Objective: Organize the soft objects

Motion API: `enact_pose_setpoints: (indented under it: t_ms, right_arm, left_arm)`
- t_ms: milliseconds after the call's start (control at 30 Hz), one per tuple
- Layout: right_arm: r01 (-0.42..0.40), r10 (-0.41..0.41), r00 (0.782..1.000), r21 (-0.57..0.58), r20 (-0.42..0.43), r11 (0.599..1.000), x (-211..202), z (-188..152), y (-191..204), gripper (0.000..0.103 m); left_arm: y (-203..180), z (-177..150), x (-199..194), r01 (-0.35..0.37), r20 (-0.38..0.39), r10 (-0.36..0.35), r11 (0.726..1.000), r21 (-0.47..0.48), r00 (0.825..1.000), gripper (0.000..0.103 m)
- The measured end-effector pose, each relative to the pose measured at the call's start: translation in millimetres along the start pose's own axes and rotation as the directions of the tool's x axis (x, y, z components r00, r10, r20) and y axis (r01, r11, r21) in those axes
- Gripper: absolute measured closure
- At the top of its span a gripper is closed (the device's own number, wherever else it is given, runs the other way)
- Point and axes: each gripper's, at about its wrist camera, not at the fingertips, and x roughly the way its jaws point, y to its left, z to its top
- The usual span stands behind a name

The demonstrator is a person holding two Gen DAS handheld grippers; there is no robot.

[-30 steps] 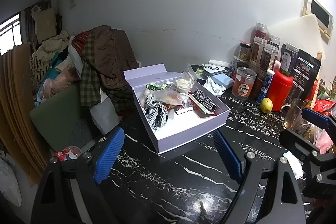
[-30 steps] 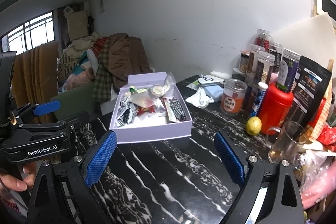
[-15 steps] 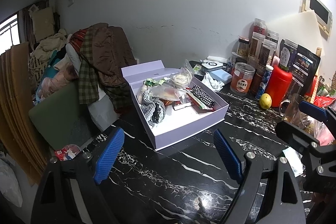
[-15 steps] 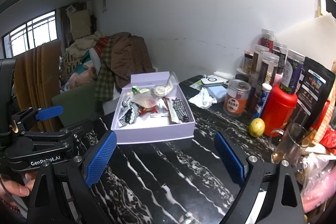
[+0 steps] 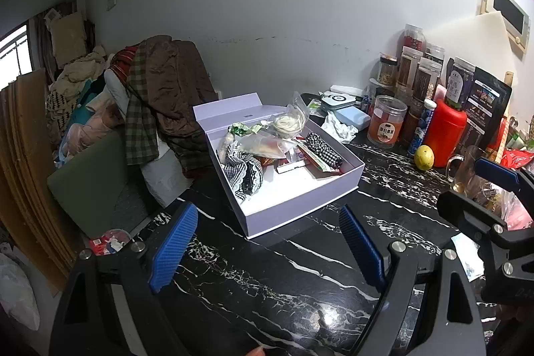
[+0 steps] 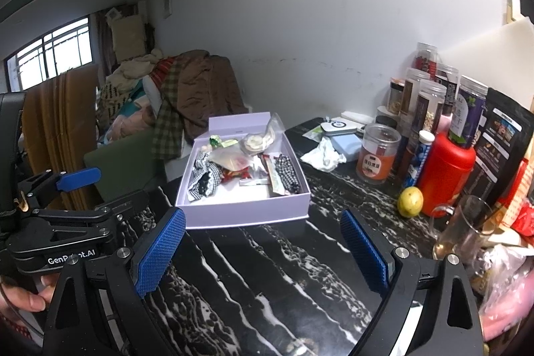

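Left gripper: your left gripper (image 5: 267, 242) hangs over the black white-veined marble tabletop (image 5: 293, 282), fingers spread wide, nothing between the blue ribbed pads (image 5: 173, 242).

Right gripper: your right gripper (image 6: 263, 251) hangs just short of the box, likewise released and empty.

Box: the shallow lilac cardboard box (image 6: 247, 212) sits on the table ahead of both tools, lid flap standing up at the far side.

Soft things: a black-and-white striped cloth bundle (image 5: 243, 172) lies at the box's left side; a black-and-white checked fabric piece (image 5: 323, 149) lies along its right side; a clear plastic bag with a pale coiled bundle (image 5: 288, 122) leans at the far end. Wrappers and a clear plastic pouch (image 5: 263, 144) are heaped between them.

Outside the box: a crumpled white tissue (image 6: 322, 154) lies on the table just right of the box, beside a pale blue case (image 6: 347, 144).

Step in hand: my judgement only. The soft pieces already lie in the box, so this fits either you closing in to sort them or you drawing off once they are in. The pictures do not settle which.

Next move calls for: if you reach in, a loose cloth needs a deep pinch on a fold, and the wrappers around it could snag.

Hazards: the yellow lemon (image 6: 410, 201) and the clear glass mug (image 6: 464, 229) stand near your right side.
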Motion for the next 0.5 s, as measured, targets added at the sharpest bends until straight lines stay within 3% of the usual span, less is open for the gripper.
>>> enact_pose_setpoints:
  t_ms: [500]
  right_arm:
    - [-0.006, 0.006, 1.0, 0.001, -0.002, 1.0, 3.1, -1.5, -2.1, 0.008]
  left_arm:
    - [-0.2, 1.3, 1.1, -0.008, -0.01, 0.008, 1.0, 0.004, 1.0, 0.015]
